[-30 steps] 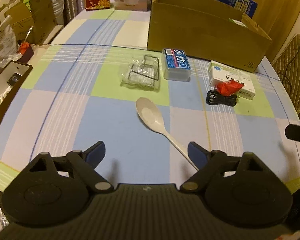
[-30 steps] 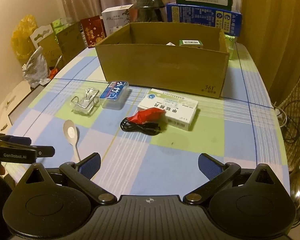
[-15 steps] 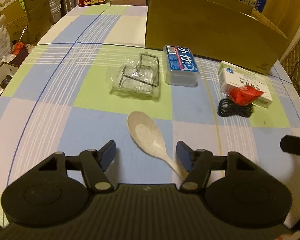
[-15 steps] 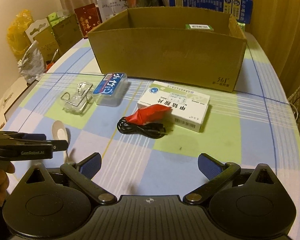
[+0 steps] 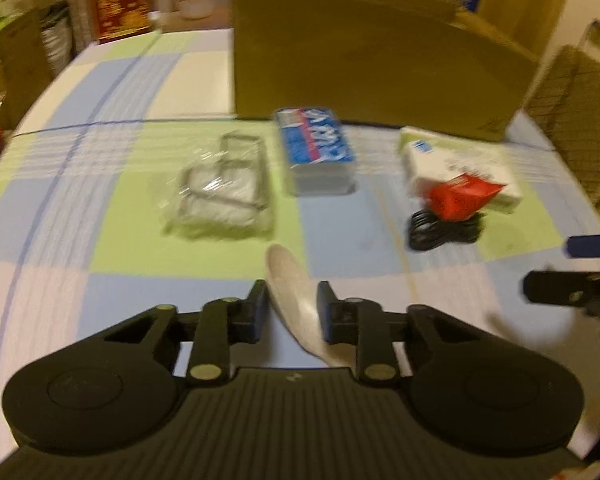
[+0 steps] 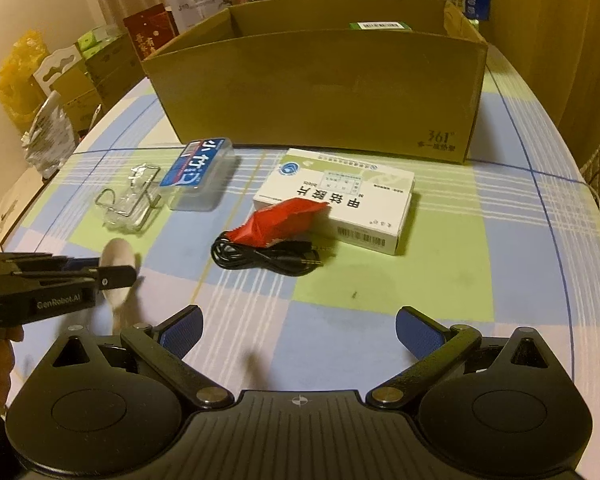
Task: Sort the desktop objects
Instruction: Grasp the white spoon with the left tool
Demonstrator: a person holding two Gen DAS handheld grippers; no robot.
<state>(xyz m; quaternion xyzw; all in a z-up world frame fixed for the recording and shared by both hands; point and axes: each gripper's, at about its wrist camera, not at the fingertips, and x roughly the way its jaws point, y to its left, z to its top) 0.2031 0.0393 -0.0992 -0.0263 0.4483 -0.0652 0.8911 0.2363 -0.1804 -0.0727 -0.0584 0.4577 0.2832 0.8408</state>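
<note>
The left hand-held gripper [image 5: 292,312] is clamped on the white spoon [image 5: 296,300], low over the checked desk [image 6: 480,272]. The right hand-held gripper [image 6: 298,330] hovers wide open and empty, near the black cable [image 6: 268,258], red packet [image 6: 282,220] and white box [image 6: 340,200] before the cardboard box [image 6: 320,92].

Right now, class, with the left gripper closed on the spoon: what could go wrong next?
1. The left gripper pinches the spoon across its curved bowl, so it may twist or slip when lifted.
2. The box wall is tall; a low carry could hit it.
3. The right gripper hangs open nearby and might collide.
</note>
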